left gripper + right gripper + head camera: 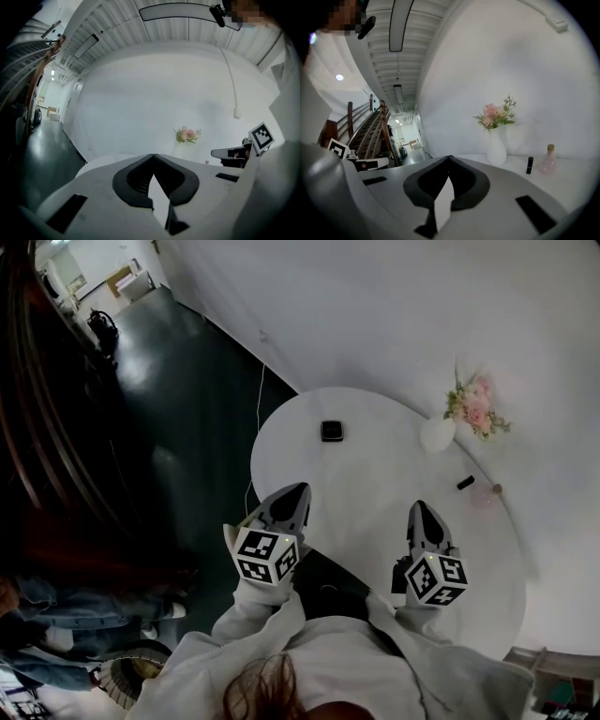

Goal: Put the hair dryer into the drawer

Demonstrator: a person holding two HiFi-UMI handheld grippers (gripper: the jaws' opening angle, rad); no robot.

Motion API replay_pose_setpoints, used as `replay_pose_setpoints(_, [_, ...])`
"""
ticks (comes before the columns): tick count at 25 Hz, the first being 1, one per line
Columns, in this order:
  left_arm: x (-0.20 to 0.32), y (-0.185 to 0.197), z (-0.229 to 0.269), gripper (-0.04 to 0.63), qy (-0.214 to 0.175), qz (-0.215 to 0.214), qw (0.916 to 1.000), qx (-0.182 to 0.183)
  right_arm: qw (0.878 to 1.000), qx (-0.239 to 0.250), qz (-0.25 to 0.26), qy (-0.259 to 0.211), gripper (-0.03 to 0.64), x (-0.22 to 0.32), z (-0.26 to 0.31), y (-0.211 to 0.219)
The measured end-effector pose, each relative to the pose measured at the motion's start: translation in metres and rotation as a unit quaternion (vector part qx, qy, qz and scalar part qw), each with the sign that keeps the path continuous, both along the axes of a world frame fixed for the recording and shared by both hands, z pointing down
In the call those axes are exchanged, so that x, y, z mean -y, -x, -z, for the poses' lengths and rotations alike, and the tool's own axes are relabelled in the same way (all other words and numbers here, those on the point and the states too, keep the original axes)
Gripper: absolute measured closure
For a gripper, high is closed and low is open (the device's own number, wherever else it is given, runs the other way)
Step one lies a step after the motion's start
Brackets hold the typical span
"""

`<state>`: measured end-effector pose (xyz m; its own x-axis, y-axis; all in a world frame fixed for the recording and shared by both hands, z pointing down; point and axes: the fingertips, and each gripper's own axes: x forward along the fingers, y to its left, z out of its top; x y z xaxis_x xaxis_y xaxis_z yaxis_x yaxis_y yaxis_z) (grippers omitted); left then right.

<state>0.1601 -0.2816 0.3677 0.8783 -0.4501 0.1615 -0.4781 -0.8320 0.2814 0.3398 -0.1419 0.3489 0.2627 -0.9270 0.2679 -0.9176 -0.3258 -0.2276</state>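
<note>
Left hand-held gripper and right hand-held gripper, both closed and empty, over the near side of a round white tabletop.
Each pair of jaws meets at the tips on nothing. Farther on lie a small black box, a black tube and a pink bottle. Beyond them a white vase of pink flowers stands by the wall. Where the hair dryer is cannot be told.

Vase on table, far right (by wall) — bottle right of it, box left

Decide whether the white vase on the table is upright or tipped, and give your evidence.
Upright: the vase stands on its base on the table, flowers rising from its neck.
</note>
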Motion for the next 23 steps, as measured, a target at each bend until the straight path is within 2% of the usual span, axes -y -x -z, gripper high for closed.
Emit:
replay_pose_setpoints(8, [-0.005, 0.002, -0.009, 0.580, 0.005, 0.008, 0.9998, 0.017, 1.000, 0.004, 0.009, 0.012, 0.568, -0.001, -0.007, 0.003])
replay_pose_setpoints(23, [-0.022, -0.001, -0.020, 0.578, 0.011, -0.015, 0.9986, 0.050, 0.999, 0.029, 0.016, 0.015, 0.568, -0.006, -0.014, 0.009])
